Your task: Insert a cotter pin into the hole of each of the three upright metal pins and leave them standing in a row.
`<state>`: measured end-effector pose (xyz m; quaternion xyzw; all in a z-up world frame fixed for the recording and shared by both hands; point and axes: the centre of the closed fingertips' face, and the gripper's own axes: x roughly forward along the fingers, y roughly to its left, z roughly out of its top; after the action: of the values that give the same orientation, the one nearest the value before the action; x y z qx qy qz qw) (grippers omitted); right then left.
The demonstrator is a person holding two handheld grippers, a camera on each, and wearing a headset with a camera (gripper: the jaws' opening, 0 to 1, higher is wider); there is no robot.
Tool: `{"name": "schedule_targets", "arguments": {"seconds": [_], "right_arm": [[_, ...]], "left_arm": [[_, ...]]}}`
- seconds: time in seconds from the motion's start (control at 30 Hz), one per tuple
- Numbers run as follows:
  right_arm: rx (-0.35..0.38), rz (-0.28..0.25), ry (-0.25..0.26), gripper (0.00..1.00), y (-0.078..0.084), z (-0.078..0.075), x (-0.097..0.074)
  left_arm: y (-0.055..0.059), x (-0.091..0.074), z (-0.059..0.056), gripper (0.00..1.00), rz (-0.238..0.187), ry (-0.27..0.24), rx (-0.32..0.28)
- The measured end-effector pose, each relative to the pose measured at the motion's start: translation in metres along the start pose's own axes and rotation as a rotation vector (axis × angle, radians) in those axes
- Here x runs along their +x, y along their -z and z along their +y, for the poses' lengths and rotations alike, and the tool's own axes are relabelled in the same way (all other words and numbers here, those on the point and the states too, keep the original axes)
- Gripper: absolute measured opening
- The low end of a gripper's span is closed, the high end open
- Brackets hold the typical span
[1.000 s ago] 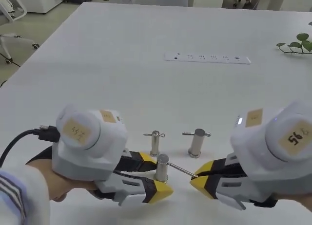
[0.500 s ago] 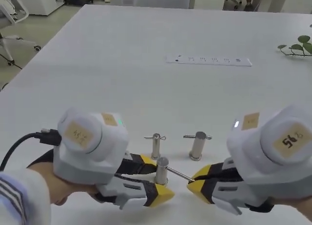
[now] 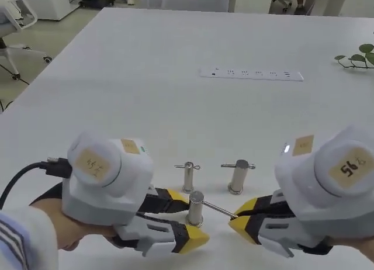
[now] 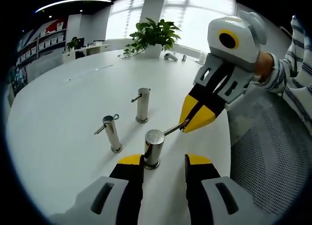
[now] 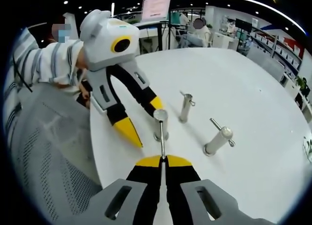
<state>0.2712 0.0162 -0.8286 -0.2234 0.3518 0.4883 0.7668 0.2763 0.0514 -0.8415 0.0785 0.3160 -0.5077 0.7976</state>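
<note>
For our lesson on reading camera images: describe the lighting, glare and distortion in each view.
Head view: soft, even light, so the nearest metal pin throws just a faint shadow on the white table. Left gripper view: windows behind the plant are blown out; fisheye curves the table edge. Right gripper view: same bending, yet the cotter pin is sharp.

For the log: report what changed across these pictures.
Nothing visibly changed; only the camera shifted slightly. The right tool still grips the cotter pin, its tip at the head of the front pin. The left tool stays open around that pin. The rear-left pin and rear-right pin stand as before, each with its cotter pin.
</note>
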Motion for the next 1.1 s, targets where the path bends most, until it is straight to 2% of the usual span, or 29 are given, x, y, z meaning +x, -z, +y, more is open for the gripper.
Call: {"name": "schedule_targets", "arguments": {"seconds": [0.33, 0.83, 1.1], "right_arm": [[-0.038, 0.008, 0.001, 0.03, -0.005, 0.001, 0.006], [-0.033, -0.011, -0.009, 0.03, -0.021, 0.006, 0.017], [-0.047, -0.018, -0.007, 0.04, -0.025, 0.007, 0.021]], "left_arm": [[0.001, -0.001, -0.002, 0.33, -0.004, -0.003, -0.010], [0.001, -0.001, -0.003, 0.34, -0.021, 0.002, -0.030], [0.002, -0.001, -0.004, 0.33, -0.025, 0.002, -0.020]]}}
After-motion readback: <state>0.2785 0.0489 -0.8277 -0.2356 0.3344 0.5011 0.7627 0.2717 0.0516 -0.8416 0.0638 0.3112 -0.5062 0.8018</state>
